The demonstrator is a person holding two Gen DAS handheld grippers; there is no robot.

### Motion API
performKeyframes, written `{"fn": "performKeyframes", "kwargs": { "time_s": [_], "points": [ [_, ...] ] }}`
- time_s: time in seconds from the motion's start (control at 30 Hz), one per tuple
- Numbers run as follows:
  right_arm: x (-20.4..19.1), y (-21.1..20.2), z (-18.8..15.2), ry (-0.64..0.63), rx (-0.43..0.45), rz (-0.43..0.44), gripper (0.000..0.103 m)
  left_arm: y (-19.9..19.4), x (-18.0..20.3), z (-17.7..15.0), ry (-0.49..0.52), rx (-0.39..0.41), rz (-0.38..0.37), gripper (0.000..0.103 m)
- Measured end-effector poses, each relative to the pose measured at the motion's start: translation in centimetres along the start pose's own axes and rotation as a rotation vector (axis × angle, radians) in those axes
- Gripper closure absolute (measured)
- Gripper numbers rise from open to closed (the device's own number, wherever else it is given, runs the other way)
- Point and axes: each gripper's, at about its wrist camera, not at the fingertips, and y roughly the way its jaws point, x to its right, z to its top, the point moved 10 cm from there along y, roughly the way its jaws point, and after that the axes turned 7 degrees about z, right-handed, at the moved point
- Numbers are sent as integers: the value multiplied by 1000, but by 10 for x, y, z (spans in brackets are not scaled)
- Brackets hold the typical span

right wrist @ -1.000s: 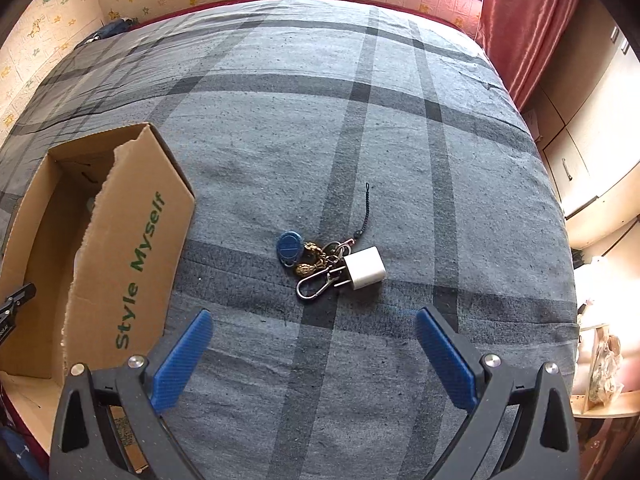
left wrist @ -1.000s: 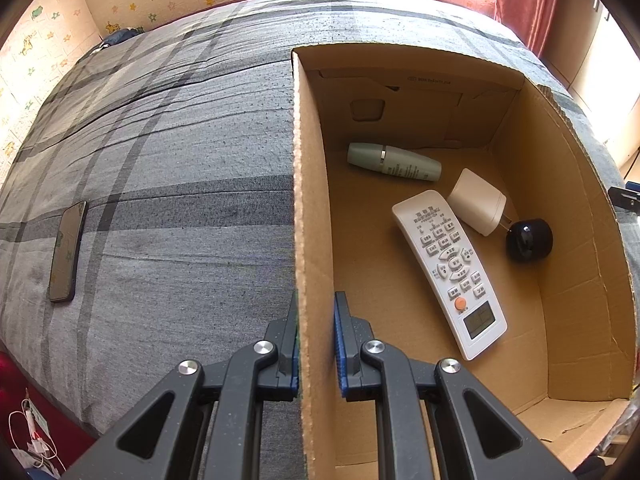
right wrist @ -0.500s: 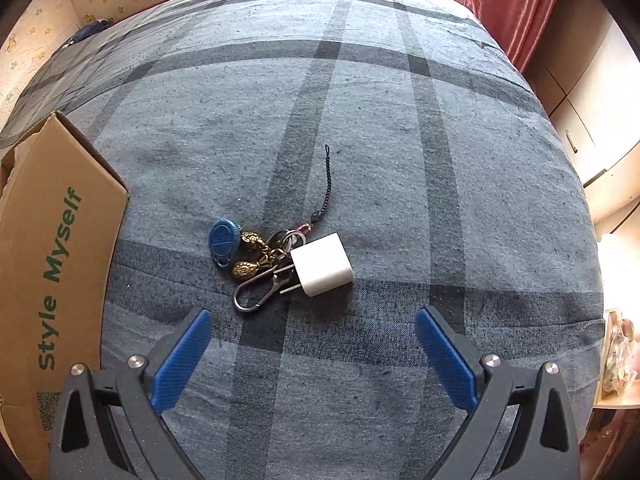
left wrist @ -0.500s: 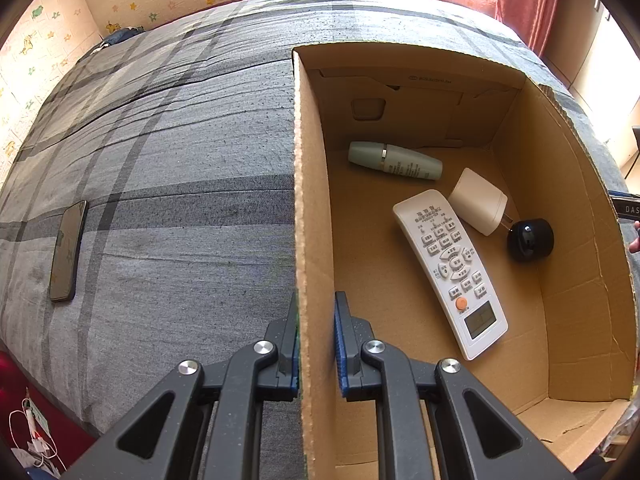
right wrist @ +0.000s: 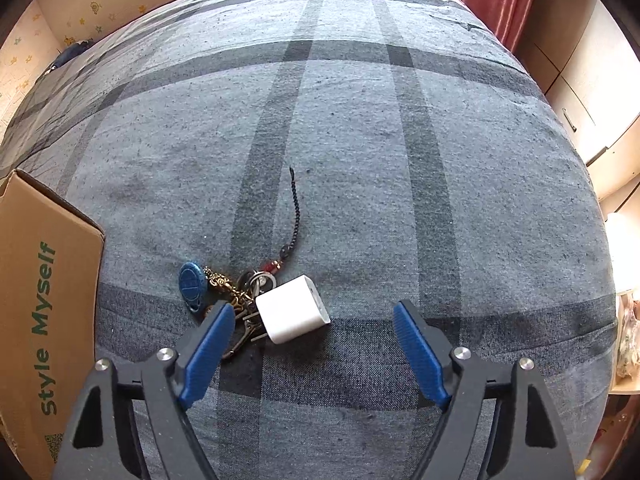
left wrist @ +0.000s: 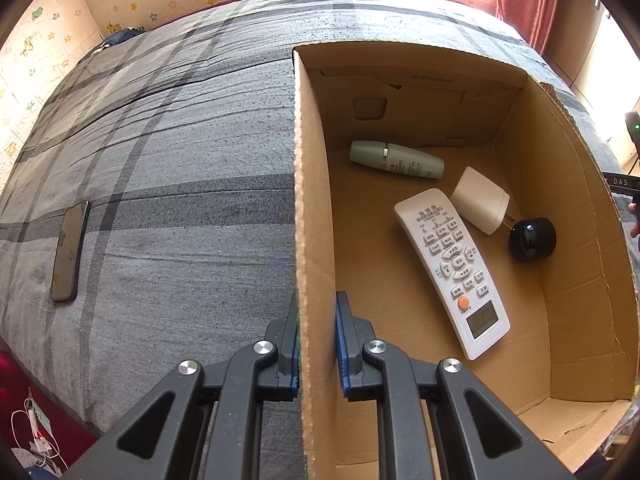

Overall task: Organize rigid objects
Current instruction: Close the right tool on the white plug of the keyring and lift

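left gripper (left wrist: 317, 340): jaws clenched on the near wall of the open brown cardboard box (left wrist: 310, 200), 1 pad outside, 1 inside. judged purpose: pin the box to the bed so it stays put while items go in.

inside the box: white remote control with orange button (left wrist: 452, 268), pale green capped bottle (left wrist: 396, 159), cream plug adapter (left wrist: 480, 200), black round cap (left wrist: 532, 239). dark flat smartphone (left wrist: 69, 252) lies on the grey plaid bedcover (left wrist: 180, 160), well apart from the box.

right gripper (right wrist: 314, 332): jaws closing, pointing steeply down, not yet pressing anything. white cube charger plug (right wrist: 292, 314) sits between them, nearer the left pad, touching a key bunch with blue fob and black beaded cord (right wrist: 224, 284). charger is the likely pick; keys may snag.
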Motion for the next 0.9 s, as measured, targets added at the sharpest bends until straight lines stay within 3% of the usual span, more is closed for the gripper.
{"fn": "performKeyframes", "kwargs": {
  "time_s": [0.17, 0.23, 0.27, 0.9],
  "points": [
    [-5, 4, 1, -8, -21, 16, 37, 0, 0, 0, -1, 0, 1, 87],
    [-6, 5, 1, -6, -25, 22, 62, -1, 0, 0, -2, 0, 3, 87],
    [-8, 5, 1, 0, -26, 35, 68, -1, 0, 0, -3, 0, 3, 87],
    [-18, -27, -5, -7, -1, 5, 74, -2, 1, 1, 2, 1, 11, 87]
  ]
}}
